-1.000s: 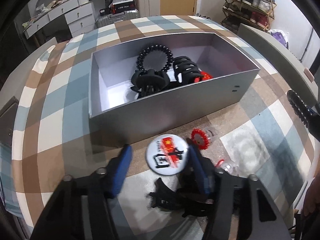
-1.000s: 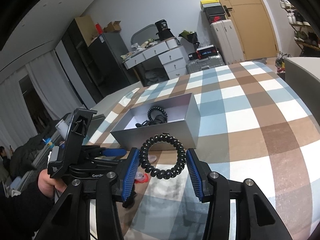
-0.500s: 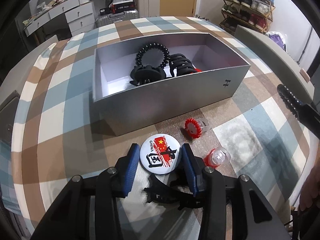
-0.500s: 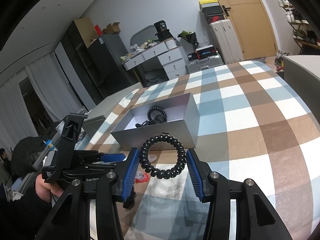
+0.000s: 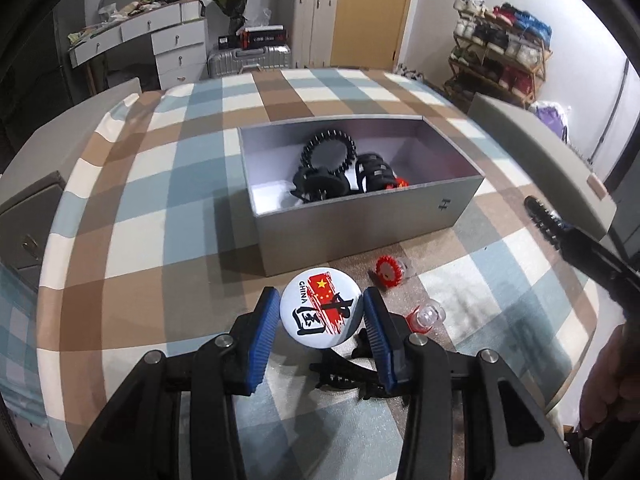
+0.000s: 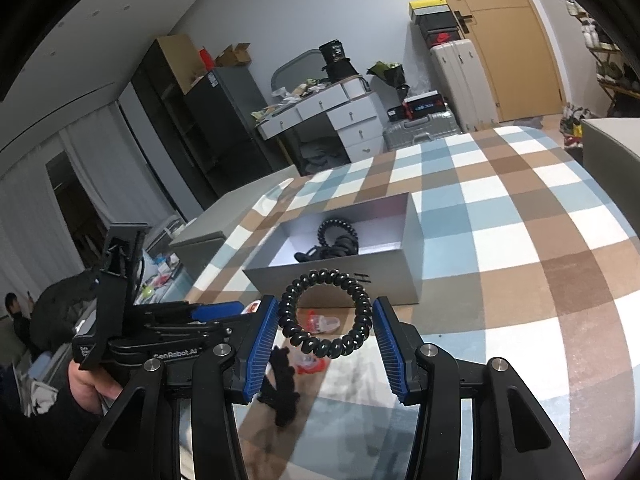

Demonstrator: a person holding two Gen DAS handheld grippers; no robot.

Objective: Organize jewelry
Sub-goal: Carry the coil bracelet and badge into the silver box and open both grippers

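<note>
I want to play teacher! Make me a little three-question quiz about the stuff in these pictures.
1. True or false: the left gripper holds the round white badge with a red flag.
2. What does the right gripper hold? A) black spiral hair tie B) red ring C) nothing
3. Fill in: the black claw clips lie inside the open grey ____.

Key: 1 true. 2 A. 3 box.
</note>
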